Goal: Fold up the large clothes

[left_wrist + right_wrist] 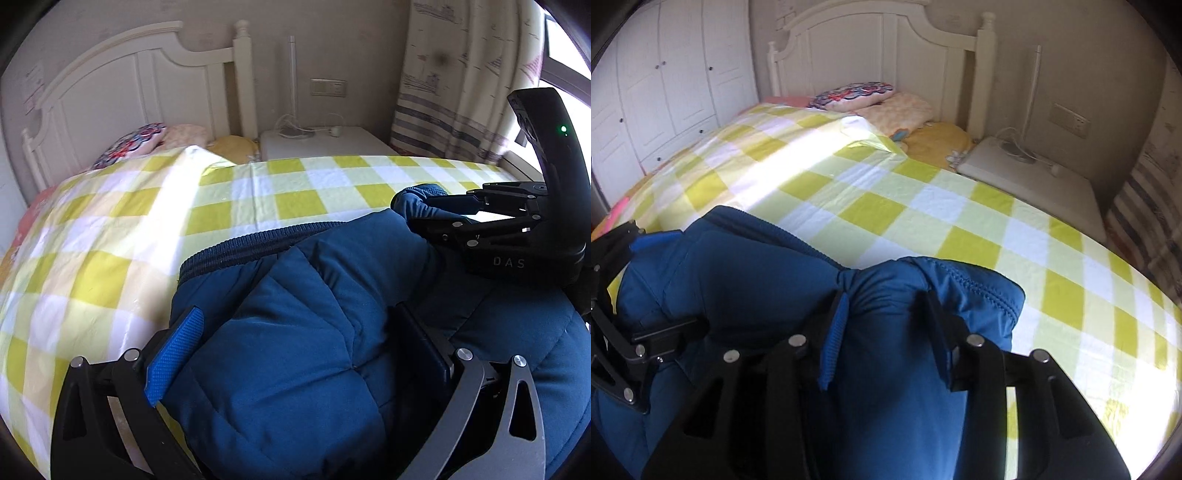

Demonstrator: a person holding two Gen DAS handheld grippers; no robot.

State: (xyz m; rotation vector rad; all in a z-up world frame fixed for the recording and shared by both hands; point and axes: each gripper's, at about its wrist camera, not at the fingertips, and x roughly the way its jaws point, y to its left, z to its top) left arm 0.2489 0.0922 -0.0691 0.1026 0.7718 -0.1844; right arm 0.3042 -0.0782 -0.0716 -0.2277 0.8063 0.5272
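— The blue padded jacket (pixel 746 273): where are you holding it?

— I'm pinching a gathered fold of it between my right gripper's (pixel 882 325) fingers, pads pressing into the bunch. My left gripper (pixel 295 343) is straddling a thick puffed section, its jaws standing wide; I cannot tell whether they are clamping it.

— Where is it lying?

— On the near side of the checked bed cover (pixel 923 206), headboard (pixel 871 48) far off.

— Which step?

— I judge I'm carrying one part over onto the body; next it needs laying flat, then letting go.

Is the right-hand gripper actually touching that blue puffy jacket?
Touching. In the right wrist view, the right gripper has a bunched fold of the blue jacket pinched between its fingers, fabric pressed against both.
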